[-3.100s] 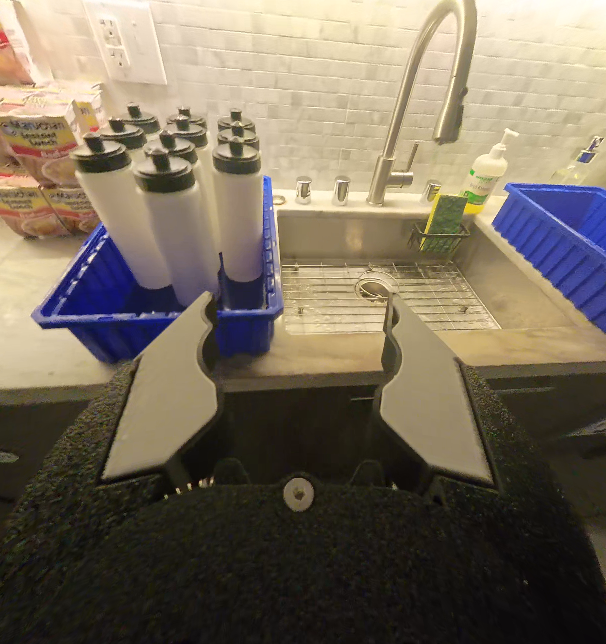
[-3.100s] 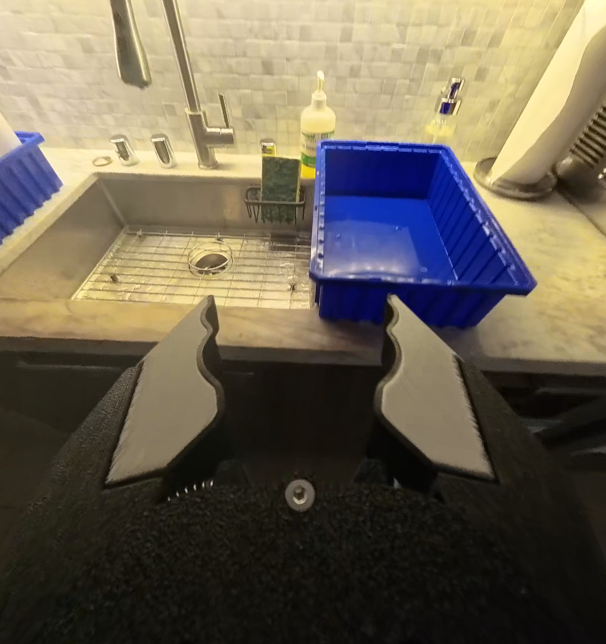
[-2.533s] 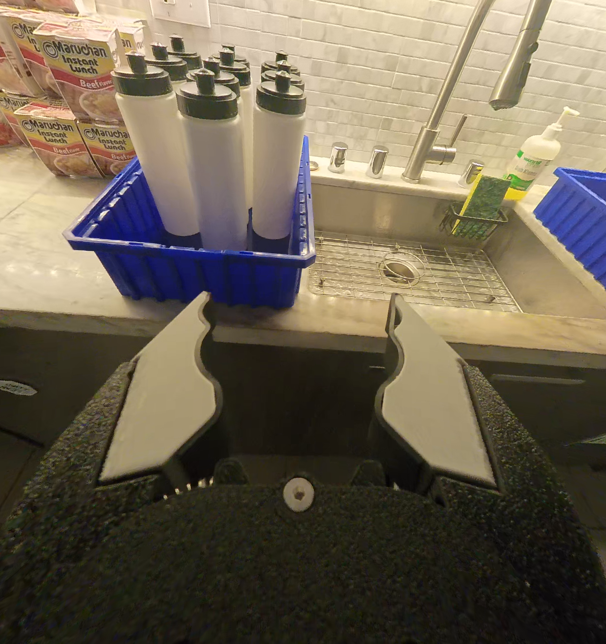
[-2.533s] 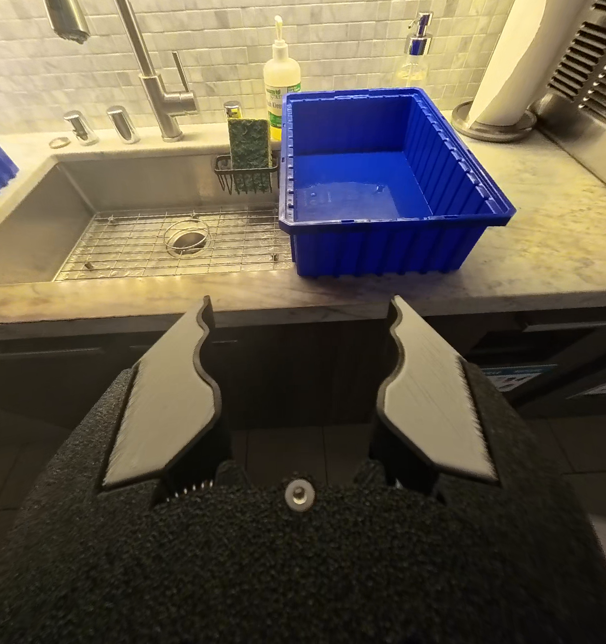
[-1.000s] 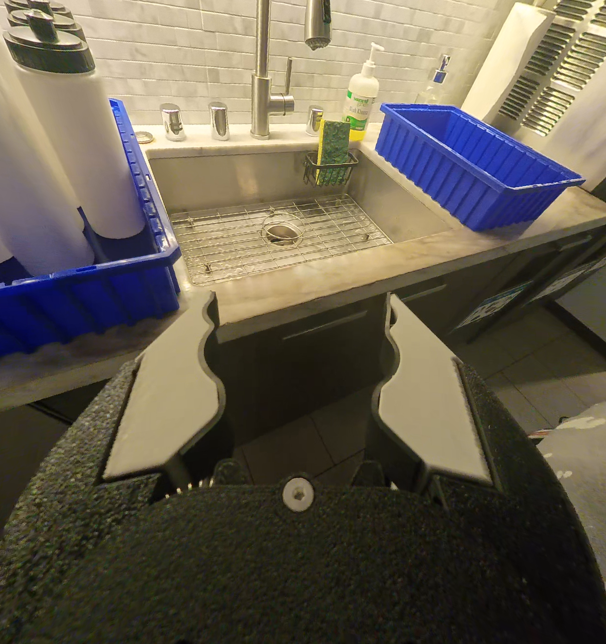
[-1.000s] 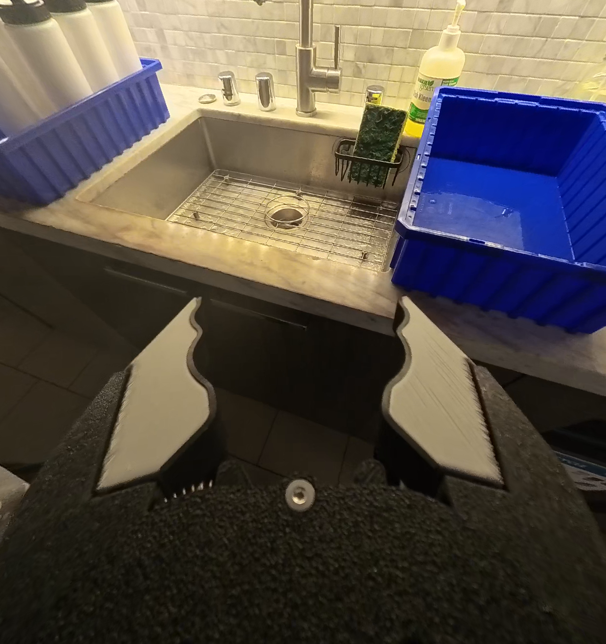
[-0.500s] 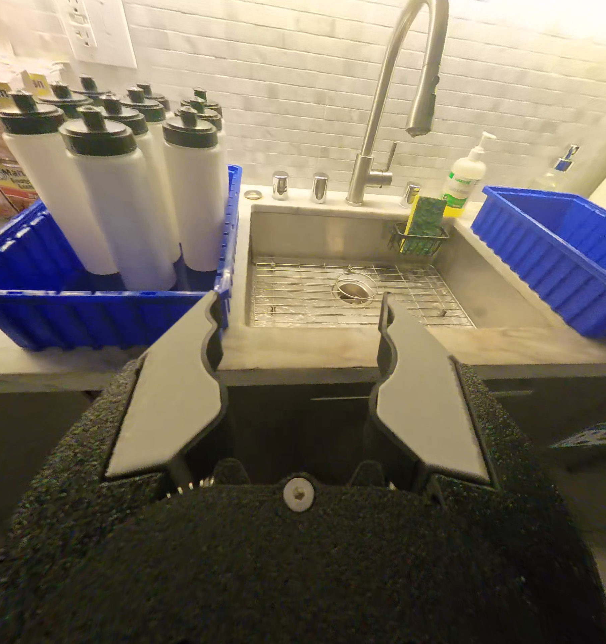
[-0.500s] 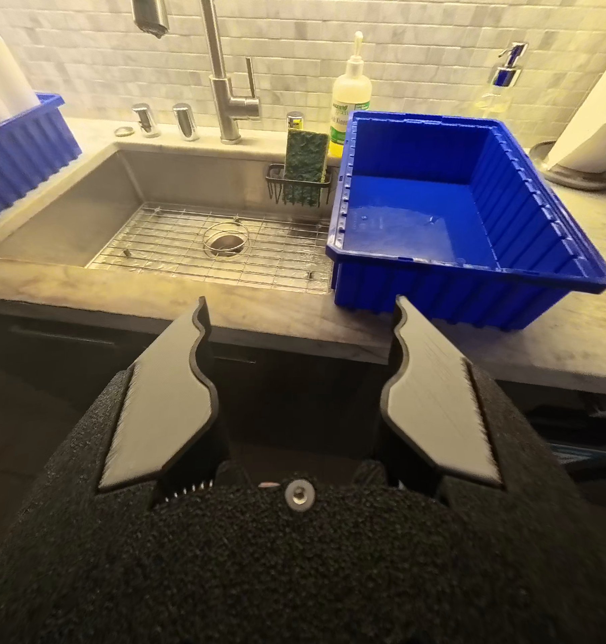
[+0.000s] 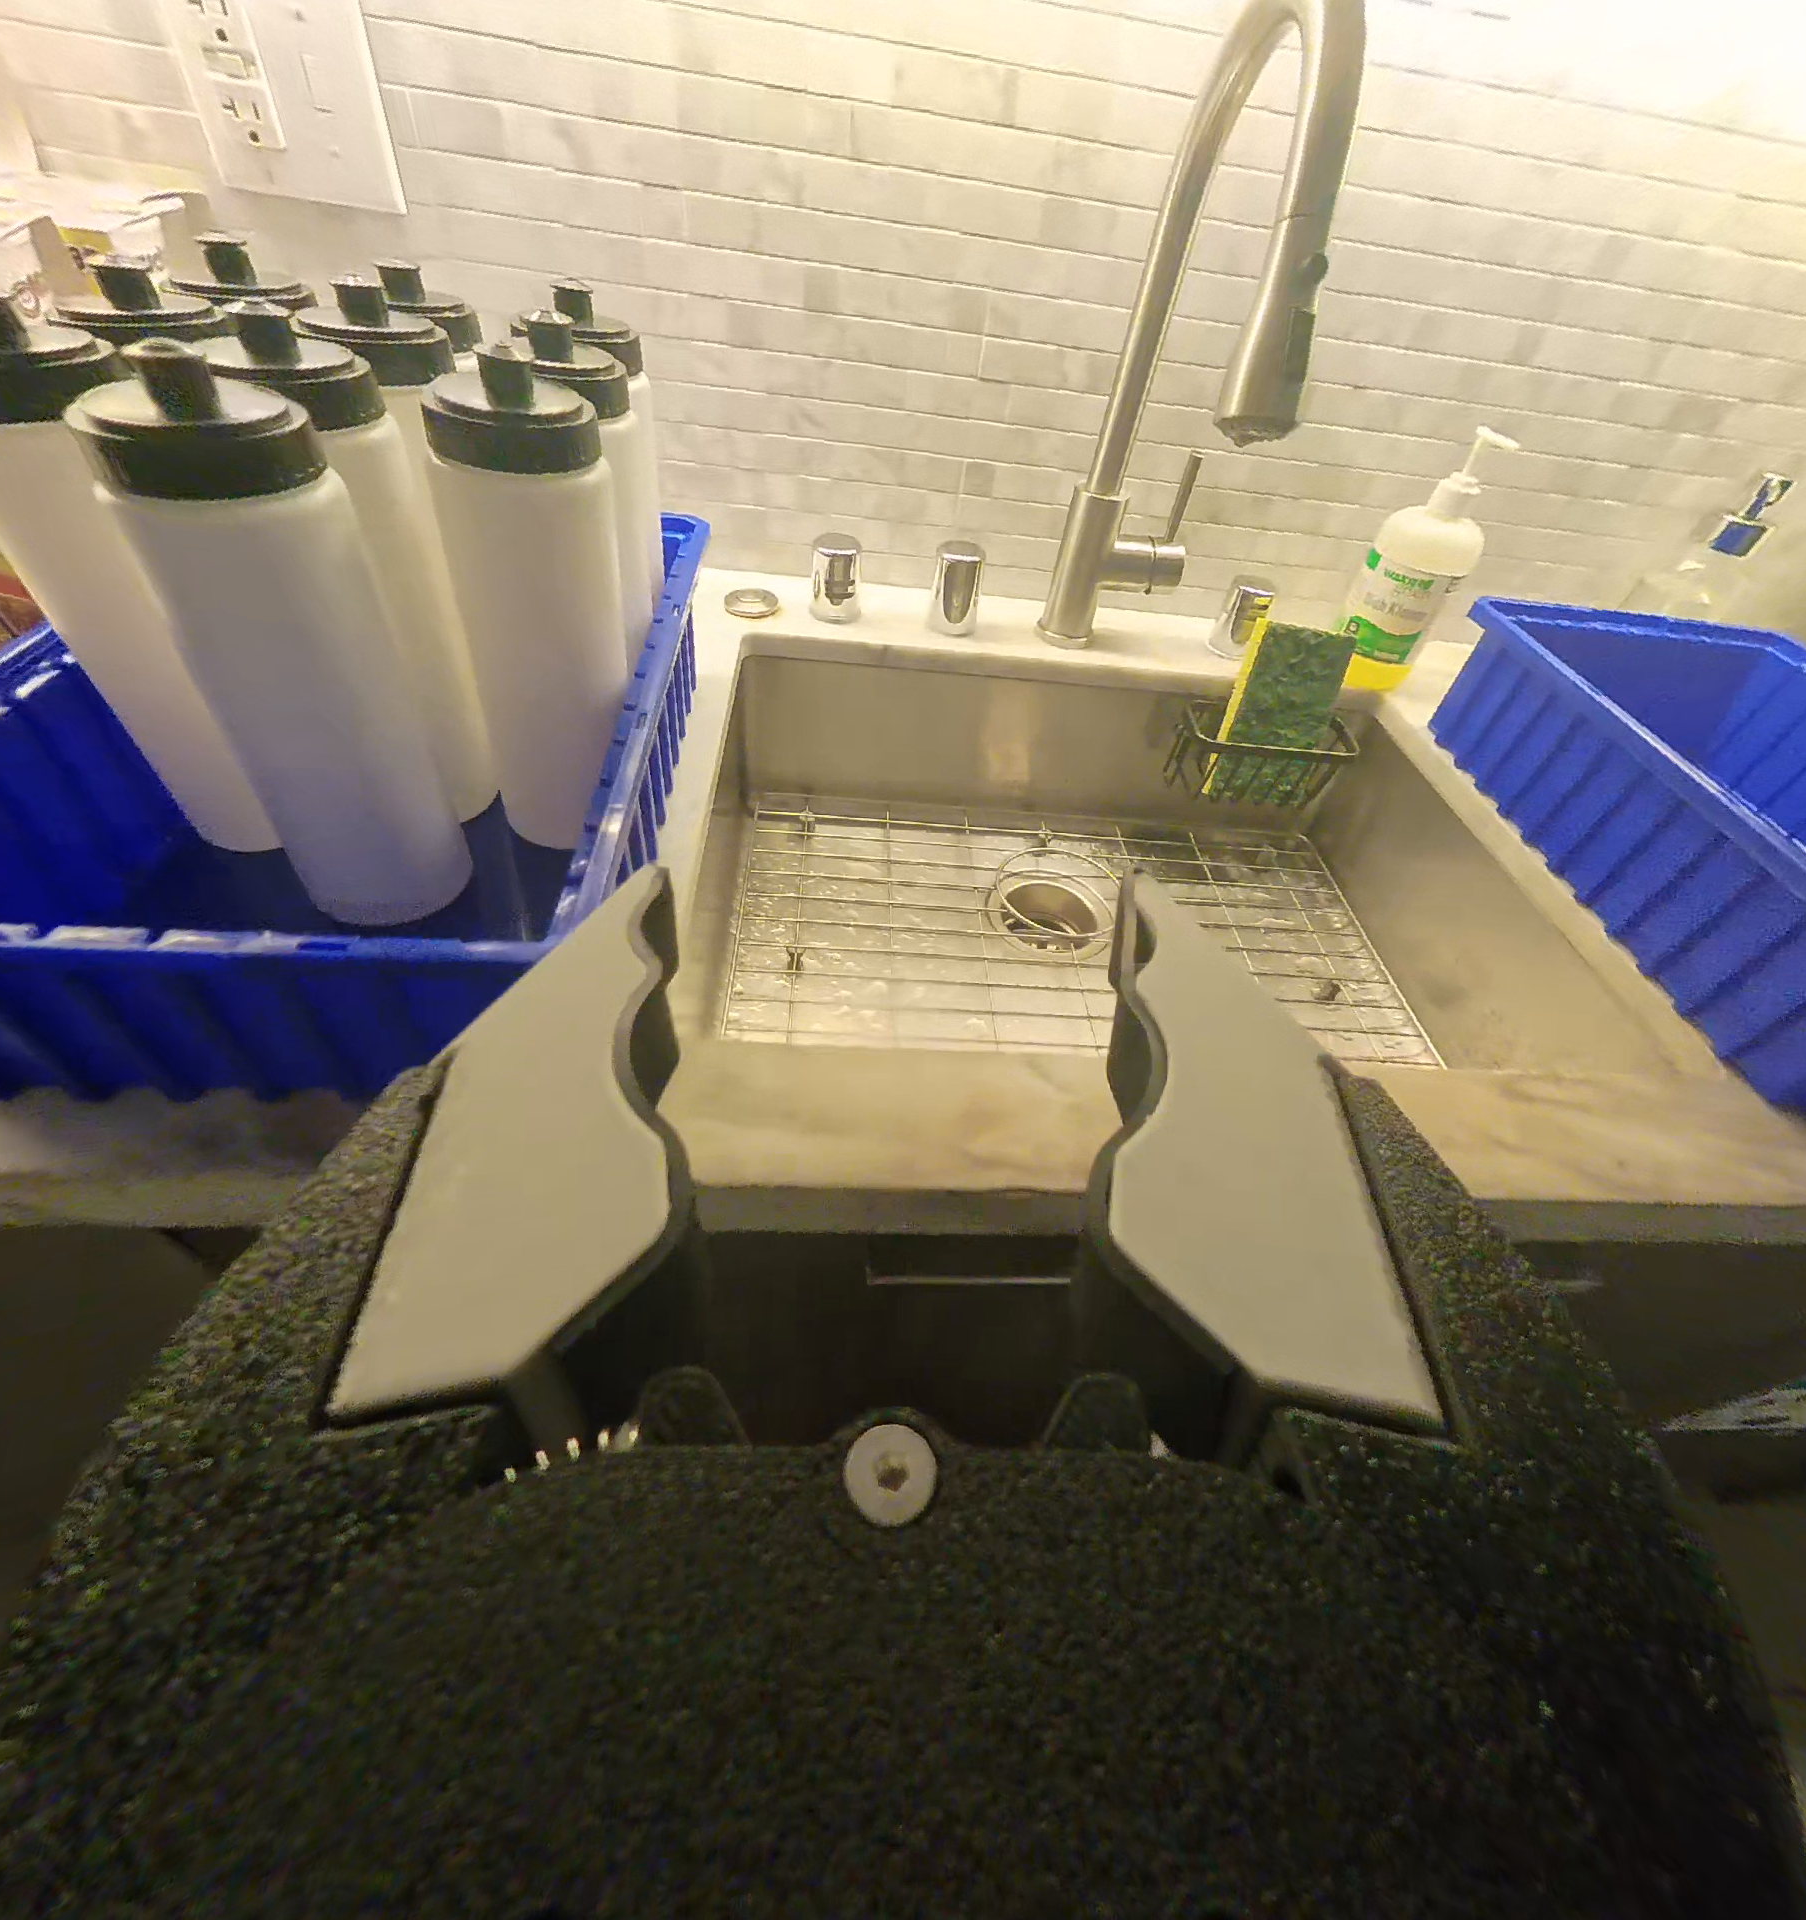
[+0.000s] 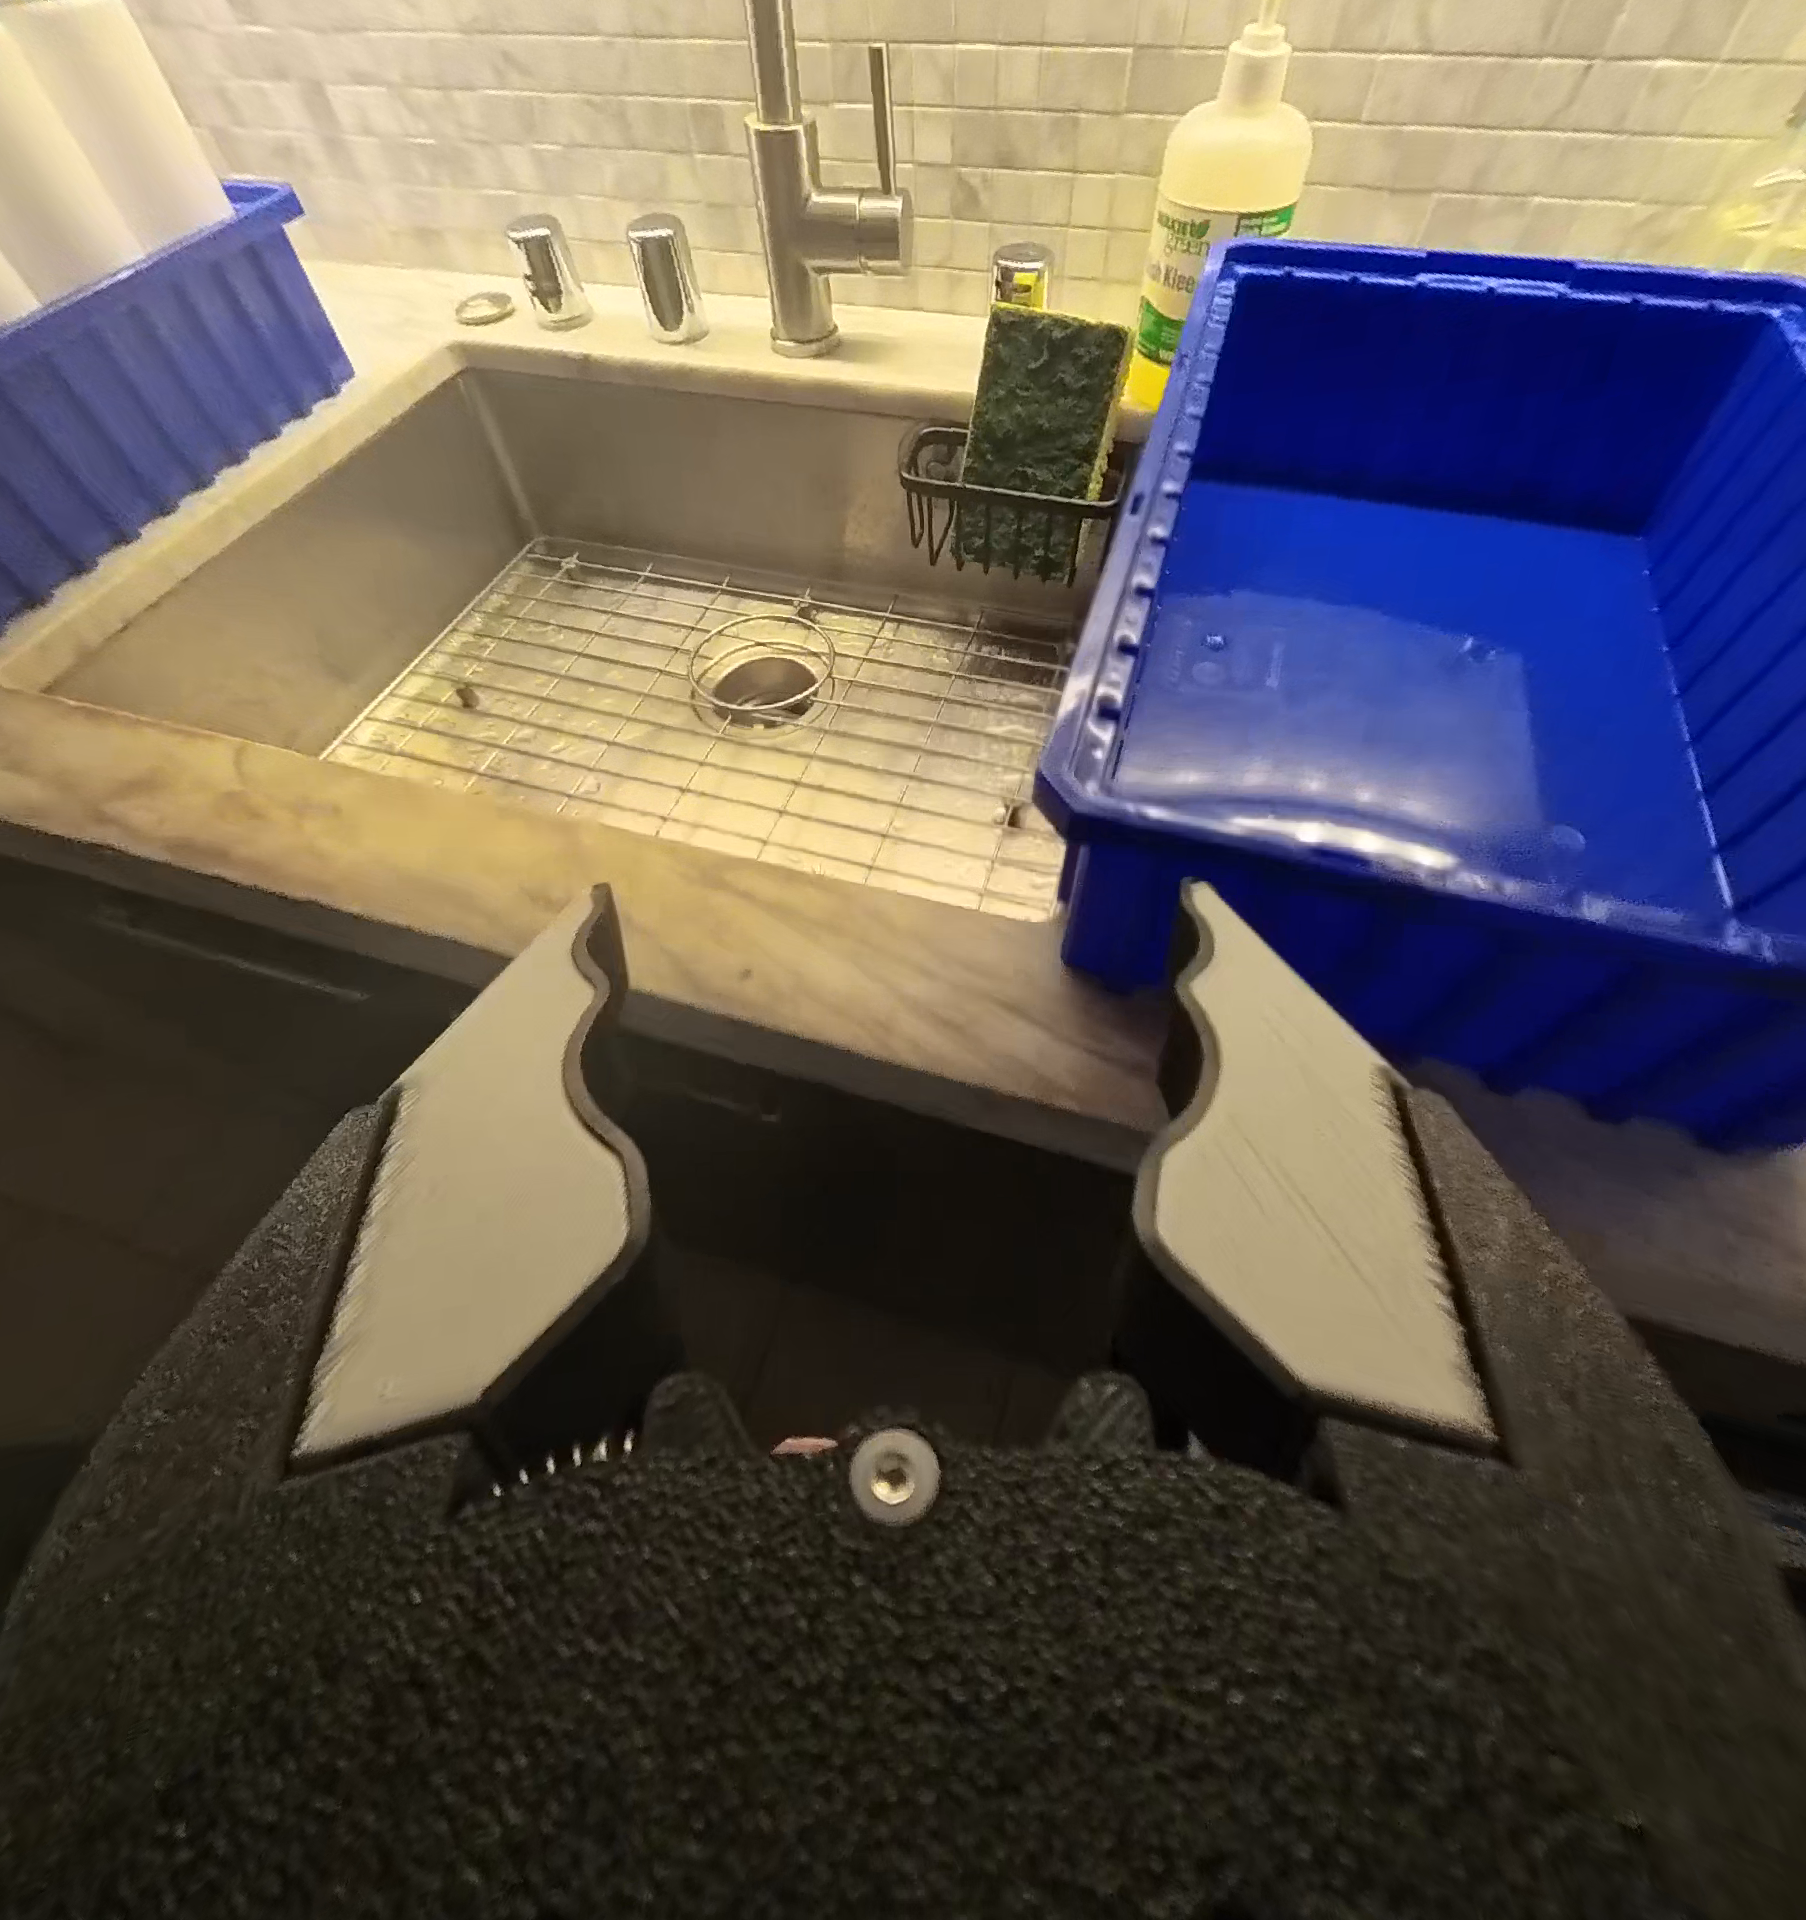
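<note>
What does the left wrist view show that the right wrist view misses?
Only the left wrist view: the bottles' black caps, the faucet's spray head, a wall outlet plate.

Only the right wrist view: the empty blue bin's floor.

Both: the sink, green sponge in its caddy, soap bottle, and open, empty tongs.

approx 10 white bottles w/ black caps, 2 blue bins, 1 sink, 1 faucet, 1 sponge, 2 soap dispensers, 2 grippers
</note>
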A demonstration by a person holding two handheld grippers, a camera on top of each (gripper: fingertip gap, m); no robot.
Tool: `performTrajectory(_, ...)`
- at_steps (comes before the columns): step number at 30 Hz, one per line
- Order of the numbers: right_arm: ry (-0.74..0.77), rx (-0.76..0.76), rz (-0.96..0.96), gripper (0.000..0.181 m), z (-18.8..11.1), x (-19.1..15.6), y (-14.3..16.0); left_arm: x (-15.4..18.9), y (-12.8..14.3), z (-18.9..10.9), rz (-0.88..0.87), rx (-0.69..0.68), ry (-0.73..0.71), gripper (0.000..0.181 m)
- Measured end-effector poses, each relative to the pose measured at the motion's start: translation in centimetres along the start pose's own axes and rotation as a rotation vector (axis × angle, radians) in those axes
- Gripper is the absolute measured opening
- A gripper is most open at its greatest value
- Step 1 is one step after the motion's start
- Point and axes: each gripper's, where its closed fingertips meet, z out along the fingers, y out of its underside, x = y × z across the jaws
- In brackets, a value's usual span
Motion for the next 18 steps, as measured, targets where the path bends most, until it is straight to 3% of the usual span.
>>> performTrajectory(8,0.04,0.069,-0.017,0.1,5.9,-1.9,-5.4,-4.8,-2.4,7.6,0.006,0.027,0.027,0.079)
performTrajectory(14,0.037,0.085,-0.035,0.094,10.7,-4.6,-9.8,-13.3,-6.8,11.9,-0.022,0.115,-0.076,0.08)
performTrajectory(18,0.042,0.076,-0.045,0.091,13.1,-6.3,-11.2,-19.2,-6.9,13.9,-0.036,0.081,-0.14,0.088)
